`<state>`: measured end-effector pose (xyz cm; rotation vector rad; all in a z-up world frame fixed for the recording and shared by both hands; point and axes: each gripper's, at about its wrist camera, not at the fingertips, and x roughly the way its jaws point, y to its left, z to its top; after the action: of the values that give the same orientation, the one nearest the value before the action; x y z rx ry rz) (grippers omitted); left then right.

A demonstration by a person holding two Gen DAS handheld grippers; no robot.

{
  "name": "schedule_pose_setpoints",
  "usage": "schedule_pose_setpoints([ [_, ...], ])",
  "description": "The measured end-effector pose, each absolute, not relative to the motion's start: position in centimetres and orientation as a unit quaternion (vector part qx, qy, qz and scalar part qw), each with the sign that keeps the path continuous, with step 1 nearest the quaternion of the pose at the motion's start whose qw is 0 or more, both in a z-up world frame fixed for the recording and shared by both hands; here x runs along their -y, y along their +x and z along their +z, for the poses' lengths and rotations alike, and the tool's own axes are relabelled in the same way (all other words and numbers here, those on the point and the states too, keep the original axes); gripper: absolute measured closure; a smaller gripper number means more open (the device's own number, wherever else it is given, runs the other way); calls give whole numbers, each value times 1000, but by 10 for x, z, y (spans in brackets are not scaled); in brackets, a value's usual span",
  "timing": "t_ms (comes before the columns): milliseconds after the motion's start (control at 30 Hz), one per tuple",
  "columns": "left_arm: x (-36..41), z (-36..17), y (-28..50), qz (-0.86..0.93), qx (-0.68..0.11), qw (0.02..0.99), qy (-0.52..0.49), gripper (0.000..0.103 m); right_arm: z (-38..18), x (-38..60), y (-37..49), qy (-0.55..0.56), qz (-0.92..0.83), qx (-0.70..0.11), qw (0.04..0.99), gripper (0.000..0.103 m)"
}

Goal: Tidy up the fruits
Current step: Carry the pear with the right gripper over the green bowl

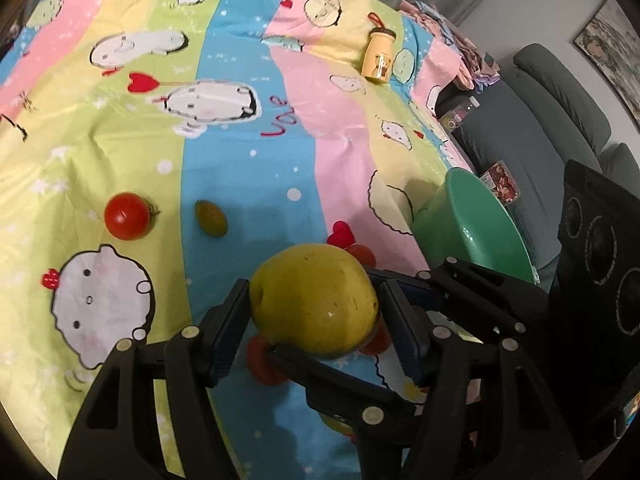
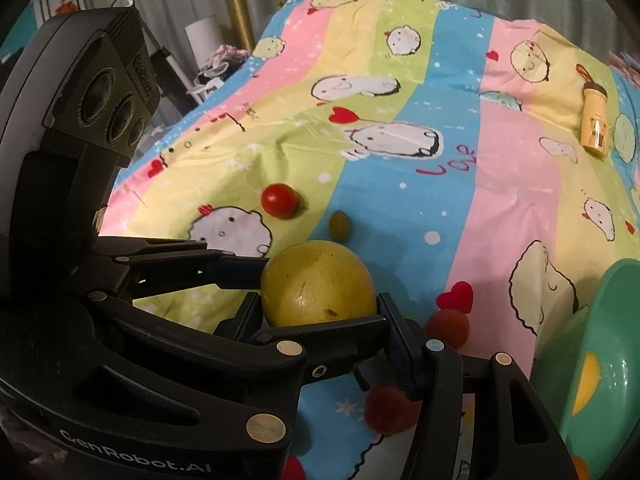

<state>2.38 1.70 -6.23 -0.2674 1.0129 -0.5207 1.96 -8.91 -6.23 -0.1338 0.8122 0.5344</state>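
Both the left gripper (image 1: 314, 312) and right gripper (image 2: 318, 312) clasp the yellow pear (image 1: 314, 300); the green bowl (image 1: 476, 228) lies just right of it.

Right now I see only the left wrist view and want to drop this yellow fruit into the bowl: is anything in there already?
Observer: Yes. The right wrist view looks into the bowl, and something yellow lies inside. I cannot tell what it is.
Operator: Does the right gripper have the fruit too?
Observer: Yes. The right gripper has a finger on each side of the fruit, pressing on it.
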Motion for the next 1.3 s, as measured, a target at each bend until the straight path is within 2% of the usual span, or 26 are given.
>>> schedule_pose_setpoints([
  [633,16,-10,-3,-257,-426,865,-64,39,-25,114,-16,-32,256,-335,906,43],
  [1300,86,15,-3,-309,-404,861,-14,39,0,180,-36,7,210,-296,932,43],
])
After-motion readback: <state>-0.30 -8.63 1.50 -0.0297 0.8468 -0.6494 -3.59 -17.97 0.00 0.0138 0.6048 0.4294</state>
